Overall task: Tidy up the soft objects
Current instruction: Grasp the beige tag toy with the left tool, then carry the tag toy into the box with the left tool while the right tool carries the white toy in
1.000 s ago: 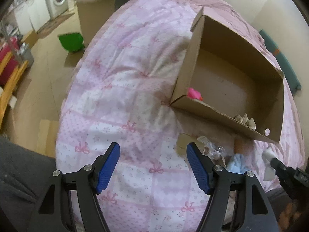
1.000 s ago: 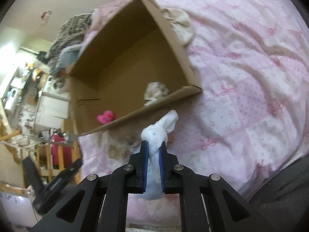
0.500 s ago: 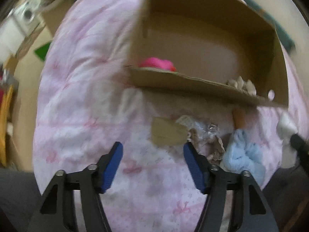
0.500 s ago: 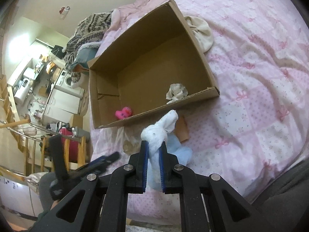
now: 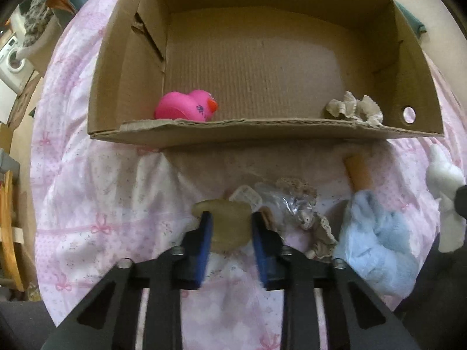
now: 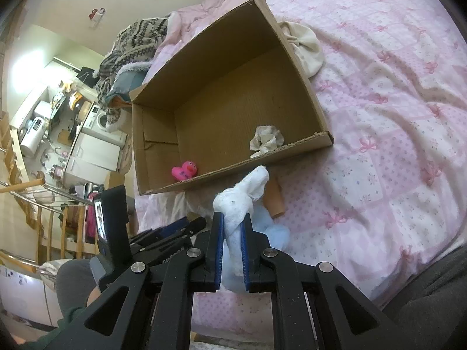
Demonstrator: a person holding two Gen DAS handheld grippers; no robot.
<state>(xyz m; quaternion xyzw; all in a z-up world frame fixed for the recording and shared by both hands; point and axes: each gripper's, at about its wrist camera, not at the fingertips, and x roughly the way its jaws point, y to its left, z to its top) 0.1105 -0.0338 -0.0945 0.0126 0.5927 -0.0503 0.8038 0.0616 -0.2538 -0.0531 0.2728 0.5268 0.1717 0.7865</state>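
Notably, left gripper (image 5: 229,227) clasped a beige rounded soft pad (image 5: 224,218); right gripper (image 6: 232,248) pinched a white fluffy cloth (image 6: 243,201). Lifting clear of the brown cardboard box (image 5: 262,129) front wall seemed advisable.

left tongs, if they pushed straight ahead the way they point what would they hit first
The left tongs already straddle a tan soft pad. Past that, probably the near wall of the cardboard box, though the fisheye view leaves depth unclear.

A home bedroom: pink quilted bed (image 6: 394,93), washing machine (image 6: 102,120) and kitchen clutter beyond.
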